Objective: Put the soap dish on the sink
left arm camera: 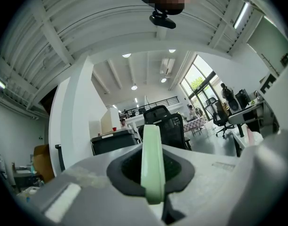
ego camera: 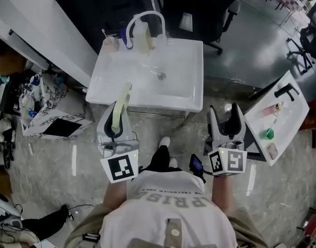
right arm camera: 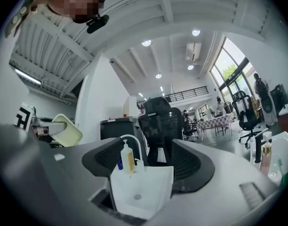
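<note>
Left gripper pinches the soap dish edgewise; tip it flat over the sink ahead (right gripper spread, empty).

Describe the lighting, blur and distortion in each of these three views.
Head view: even light, sharp, sheen on the floor. Left gripper view: heavy fisheye, dark corners, soap dish soft up close. Right gripper view: same fisheye, windows washed out.
</note>
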